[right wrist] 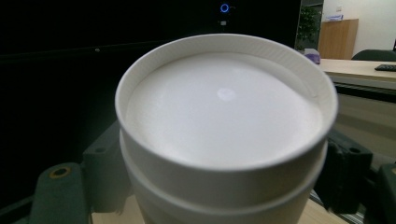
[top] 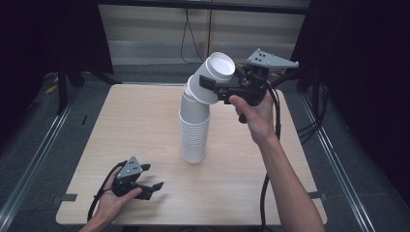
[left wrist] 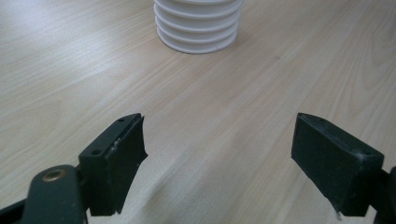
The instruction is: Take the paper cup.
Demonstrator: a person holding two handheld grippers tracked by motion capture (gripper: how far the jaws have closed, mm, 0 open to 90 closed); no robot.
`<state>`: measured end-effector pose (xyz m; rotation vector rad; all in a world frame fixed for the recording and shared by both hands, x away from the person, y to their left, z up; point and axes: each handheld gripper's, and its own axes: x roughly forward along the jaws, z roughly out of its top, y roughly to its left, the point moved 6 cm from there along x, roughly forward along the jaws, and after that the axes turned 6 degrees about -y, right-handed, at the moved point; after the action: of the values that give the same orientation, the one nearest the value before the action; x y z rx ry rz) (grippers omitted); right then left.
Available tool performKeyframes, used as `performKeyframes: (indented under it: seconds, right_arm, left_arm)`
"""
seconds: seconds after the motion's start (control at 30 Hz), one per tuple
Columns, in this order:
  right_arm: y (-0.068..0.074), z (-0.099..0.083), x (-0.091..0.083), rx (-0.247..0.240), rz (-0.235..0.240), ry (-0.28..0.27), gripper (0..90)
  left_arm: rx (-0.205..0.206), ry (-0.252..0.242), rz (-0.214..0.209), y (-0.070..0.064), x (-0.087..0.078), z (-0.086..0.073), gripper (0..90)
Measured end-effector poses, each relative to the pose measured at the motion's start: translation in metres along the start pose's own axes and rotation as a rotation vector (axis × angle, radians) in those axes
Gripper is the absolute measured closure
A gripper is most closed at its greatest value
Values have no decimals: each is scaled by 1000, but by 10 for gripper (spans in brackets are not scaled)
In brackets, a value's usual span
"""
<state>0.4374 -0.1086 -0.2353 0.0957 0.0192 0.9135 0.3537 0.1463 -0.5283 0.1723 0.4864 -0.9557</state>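
The top cups (top: 212, 77) of a tall white stack of paper cups (top: 194, 130) lean over toward the upper right of the high view, bent away from the straight lower part of the stack, which stands upright near the middle of the wooden counter (top: 135, 125). The right hand-held gripper (top: 216, 89) is clenched on those tilted cups just below the rim, one black jaw on either side; in the right gripper view the open mouth of the uppermost cup (right wrist: 224, 107) faces the camera, with a second rim nested right under it, so more than one cup seems to be held. The step in hand looks like peeling cups off the top of the stack. The next move calls for a lift up and away along the tilt, so the held cups slide free without dragging the rest over; how many come loose is hard to judge. The left hand-held gripper (top: 151, 178) rests low at the lower left of the counter, well apart from the stack, jaws spread wide and empty; in its own view the stack's base (left wrist: 198, 28) stands ahead at the top centre, untouched.
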Motion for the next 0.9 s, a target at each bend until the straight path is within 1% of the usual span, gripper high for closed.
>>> performKeyframes:
  seconds: [0.1,0.17,0.23,0.37,0.47,0.6,0.67,0.73,0.8,0.9]
  right_arm:
    - [-3,0,-8,1,-9,1,201]
    - [-5,0,-14,-3,-20,11,201]
    - [-7,-1,-18,-4,-29,21,201]
    - [-10,-2,-28,-14,-48,32,202]
    - [-11,-3,-33,-19,-56,36,201]
    - [-10,-5,-41,-11,-55,24,201]
    - [-10,-7,-45,-6,-58,26,202]
    - [-11,-10,-48,-7,-60,35,201]
    - [-11,-13,-51,2,-58,29,202]
    - [-8,-21,-54,5,-58,42,202]
  left_arm:
    - [1,-4,1,1,0,0,174]
    - [18,2,8,0,1,0,172]
    - [32,-2,1,0,1,2,169]
    - [33,-3,5,0,2,3,167]
    - [18,-13,1,1,1,4,166]
    - [7,-26,4,1,0,6,165]
    - [9,-27,5,1,-1,6,165]
    - [-2,-40,4,1,-1,7,166]
    - [1,-48,8,2,-1,9,166]
    - [13,-64,5,2,-1,12,166]
